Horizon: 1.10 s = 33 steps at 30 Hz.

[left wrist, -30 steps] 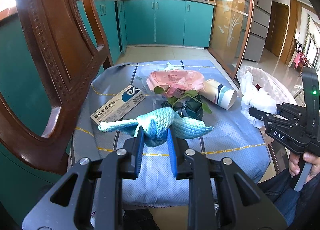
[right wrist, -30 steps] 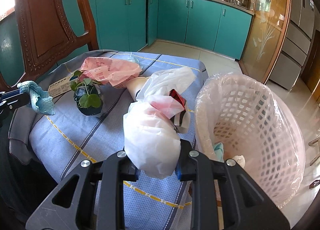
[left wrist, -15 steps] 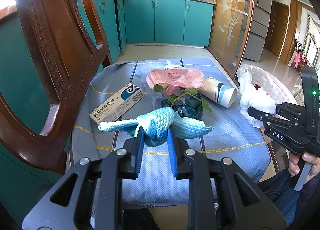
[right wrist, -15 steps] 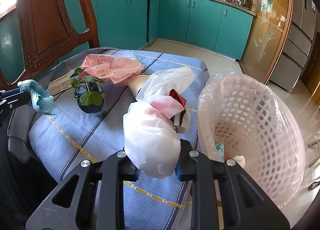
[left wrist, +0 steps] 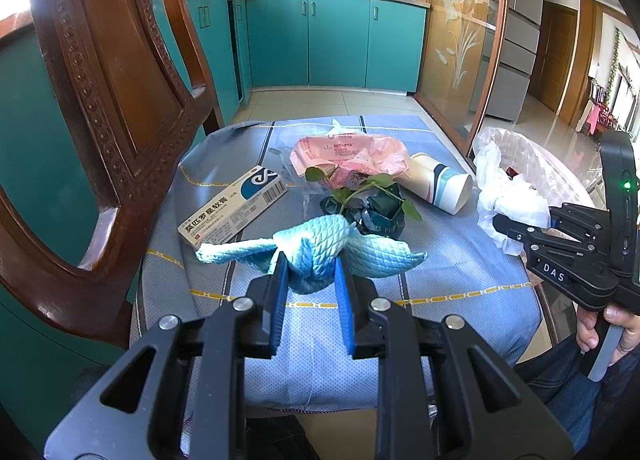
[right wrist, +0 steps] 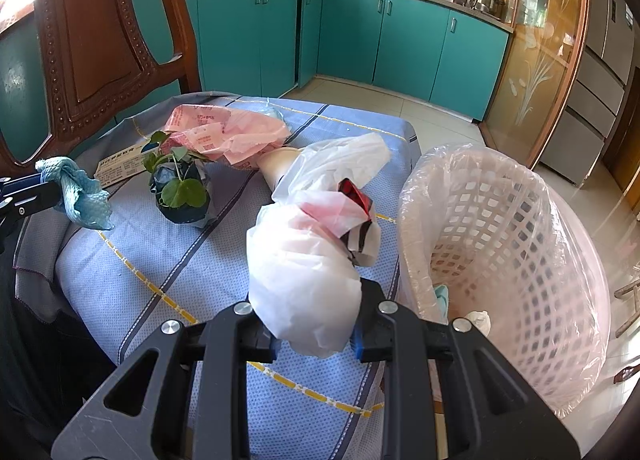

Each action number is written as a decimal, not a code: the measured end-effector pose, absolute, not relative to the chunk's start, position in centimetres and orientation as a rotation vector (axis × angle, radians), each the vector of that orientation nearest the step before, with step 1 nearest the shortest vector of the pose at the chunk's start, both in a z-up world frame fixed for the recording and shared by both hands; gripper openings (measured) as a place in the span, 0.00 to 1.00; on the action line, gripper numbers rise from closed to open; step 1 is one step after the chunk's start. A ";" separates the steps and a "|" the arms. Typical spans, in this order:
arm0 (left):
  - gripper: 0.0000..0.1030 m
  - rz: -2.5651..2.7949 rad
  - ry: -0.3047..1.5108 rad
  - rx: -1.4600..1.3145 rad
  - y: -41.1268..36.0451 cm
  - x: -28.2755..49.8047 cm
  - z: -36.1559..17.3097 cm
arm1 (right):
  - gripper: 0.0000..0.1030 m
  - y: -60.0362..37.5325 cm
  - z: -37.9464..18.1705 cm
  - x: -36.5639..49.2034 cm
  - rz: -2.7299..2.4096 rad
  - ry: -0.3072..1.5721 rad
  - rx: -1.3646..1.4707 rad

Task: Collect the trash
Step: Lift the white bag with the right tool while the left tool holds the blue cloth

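My left gripper (left wrist: 311, 268) is shut on a crumpled light-blue cloth (left wrist: 320, 248), held just above the blue-clothed seat (left wrist: 460, 268). My right gripper (right wrist: 314, 316) is shut on a white plastic bag (right wrist: 304, 272) with a red and black wrapper (right wrist: 354, 196) poking out, beside the pink lined basket (right wrist: 520, 228) on its right. On the seat lie a white medicine box (left wrist: 236, 208), a pink plastic bag (left wrist: 348, 156), a paper cup (left wrist: 440, 184) on its side and a small plant in dark wrapping (left wrist: 372, 208). The right gripper (left wrist: 516, 228) shows in the left wrist view too, and the cloth (right wrist: 76, 196) in the right wrist view.
A carved wooden chair back (left wrist: 100, 100) rises close on the left. The basket holds a few scraps at its bottom (right wrist: 476, 318). Teal kitchen cabinets (left wrist: 340, 44) and tiled floor lie beyond. A person's hand (left wrist: 600, 324) grips the right gripper's handle.
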State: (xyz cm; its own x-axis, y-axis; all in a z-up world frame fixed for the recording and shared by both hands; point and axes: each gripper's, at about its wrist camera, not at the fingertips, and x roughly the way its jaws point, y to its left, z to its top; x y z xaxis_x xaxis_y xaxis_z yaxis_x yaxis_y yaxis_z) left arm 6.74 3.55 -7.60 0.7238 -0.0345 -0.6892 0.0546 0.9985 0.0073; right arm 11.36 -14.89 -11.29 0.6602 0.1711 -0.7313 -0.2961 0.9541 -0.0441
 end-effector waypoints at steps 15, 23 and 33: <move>0.23 -0.052 0.766 0.032 3.2 6.6 -8.1 | 0.25 -14.8 -11.5 11.3 0.267 0.811 -0.179; 0.23 -0.052 0.766 0.032 3.3 6.6 -8.1 | 0.25 -14.8 -11.5 11.3 0.268 0.810 -0.183; 0.23 -0.055 0.770 0.034 3.3 6.6 -8.3 | 0.25 -14.8 -11.5 11.3 0.272 0.811 -0.184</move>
State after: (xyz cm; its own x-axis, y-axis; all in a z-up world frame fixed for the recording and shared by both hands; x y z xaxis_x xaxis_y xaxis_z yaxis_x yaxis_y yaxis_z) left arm 6.57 3.35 -8.26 0.7166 -0.0375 -0.6965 0.0627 0.9980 0.0108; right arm 11.26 -14.76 -11.52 0.6572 0.1682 -0.7347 -0.3085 0.9494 -0.0585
